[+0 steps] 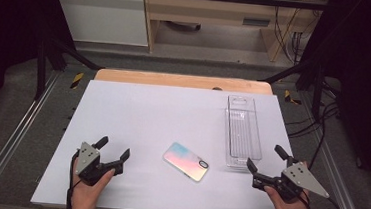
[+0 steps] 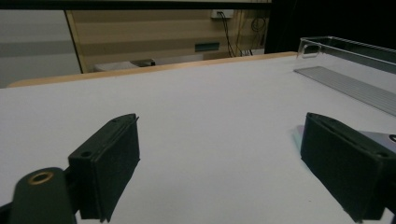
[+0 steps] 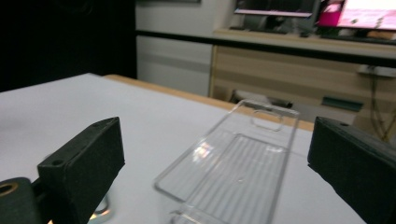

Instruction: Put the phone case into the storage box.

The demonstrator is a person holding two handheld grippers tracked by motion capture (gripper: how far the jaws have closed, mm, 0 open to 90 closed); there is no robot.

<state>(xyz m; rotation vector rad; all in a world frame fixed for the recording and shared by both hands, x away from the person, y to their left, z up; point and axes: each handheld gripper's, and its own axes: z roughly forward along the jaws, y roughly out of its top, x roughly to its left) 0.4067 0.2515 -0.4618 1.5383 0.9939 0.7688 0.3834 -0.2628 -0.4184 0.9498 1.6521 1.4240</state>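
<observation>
phone with an iridescent pink-and-blue back lies flat at lower centre of the high view on the white tabletop, no readable writing. clear plastic tray sits to its right. left gripper and right gripper flank them, jaws spread, gripping nothing.

Bare white table lies open across the left and centre, while a phone and a clear tray block the right side.
</observation>
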